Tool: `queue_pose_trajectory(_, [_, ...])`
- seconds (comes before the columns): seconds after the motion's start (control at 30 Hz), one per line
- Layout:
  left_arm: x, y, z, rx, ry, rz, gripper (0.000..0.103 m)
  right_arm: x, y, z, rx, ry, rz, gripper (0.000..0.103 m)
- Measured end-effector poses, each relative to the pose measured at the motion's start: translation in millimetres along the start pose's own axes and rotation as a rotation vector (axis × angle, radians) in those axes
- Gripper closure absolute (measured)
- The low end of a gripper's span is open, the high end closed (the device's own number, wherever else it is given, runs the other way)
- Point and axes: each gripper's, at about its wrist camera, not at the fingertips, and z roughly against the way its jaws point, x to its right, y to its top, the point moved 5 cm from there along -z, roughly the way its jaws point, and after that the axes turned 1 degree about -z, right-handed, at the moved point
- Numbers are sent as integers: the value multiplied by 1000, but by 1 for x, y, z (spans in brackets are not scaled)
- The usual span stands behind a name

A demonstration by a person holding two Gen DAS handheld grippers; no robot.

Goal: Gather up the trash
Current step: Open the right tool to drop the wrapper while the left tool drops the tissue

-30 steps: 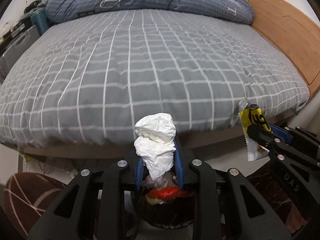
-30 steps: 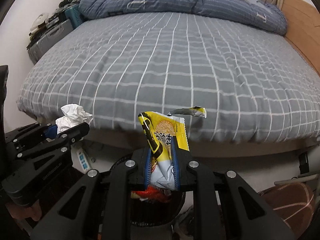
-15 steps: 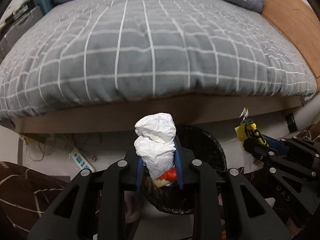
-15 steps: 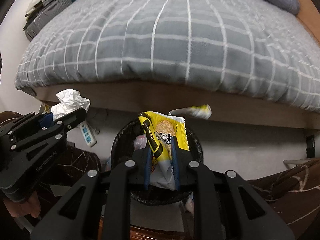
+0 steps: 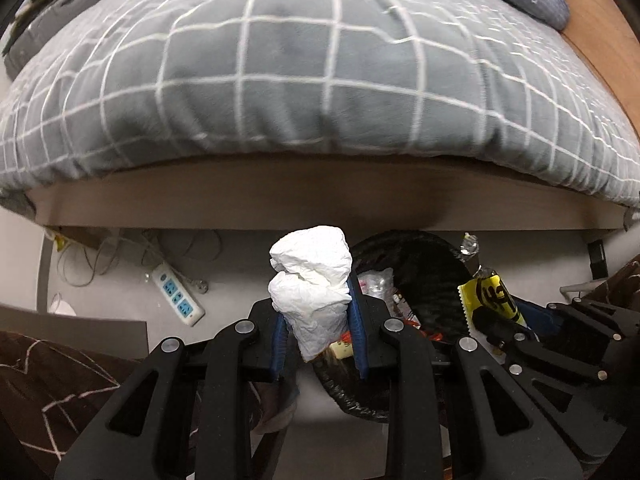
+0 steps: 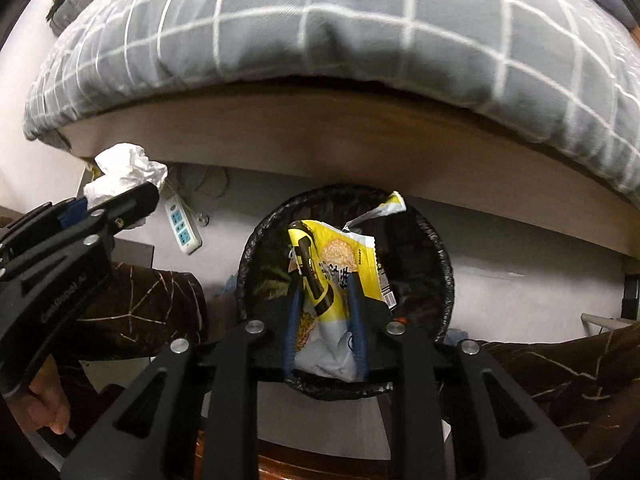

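Observation:
My left gripper [image 5: 316,312] is shut on a crumpled white tissue [image 5: 310,280], held just left of and above a black-lined trash bin [image 5: 424,248] on the floor. The tissue also shows in the right wrist view [image 6: 124,172]. My right gripper [image 6: 324,292] is shut on a yellow snack wrapper [image 6: 340,264] directly over the bin's opening [image 6: 264,248]. The wrapper also shows in the left wrist view [image 5: 490,296], over the bin's right rim. The bin holds other trash, including something red [image 5: 428,334].
The bed with its grey checked cover [image 5: 320,72] overhangs a wooden base [image 5: 320,204] just behind the bin. A white power strip [image 5: 178,294] with cords lies on the floor to the left. A dark brown patterned rug [image 6: 152,312] lies at both sides.
Both grippers have dropped and tilted down from bed level toward the floor. The bin has come into full view, and the wrapper now hangs over its opening.

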Motion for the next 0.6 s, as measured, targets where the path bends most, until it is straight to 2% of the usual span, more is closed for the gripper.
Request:
queue_pose_trajectory(0.2, [-13, -9, -9, -22, -17, 32, 78, -7, 1, -26, -38, -15, 25, 74])
queue_pose_trajectory(0.3, [-15, -9, -17, -39, -21, 32, 78, -7, 3, -32, -43, -26, 19, 65])
queue_pose_trajectory(0.37, [-15, -7, -22, -45, -23, 29, 78, -3, 4, -35, -39, -36, 13, 53])
queue_pose_trajectory(0.43, [-11, -6, -23, -48, -28, 20, 78, 0, 5, -36, -36, -44, 9, 51])
queue_pose_trajectory(0.53, [-7, -7, -26, -52, -36, 11, 78, 7, 4, -34, -28, -49, -13, 37])
queue_pose_trajectory(0.6, [-2, -8, -27, -62, -36, 8, 78, 10, 2, -30, -23, -52, -22, 34])
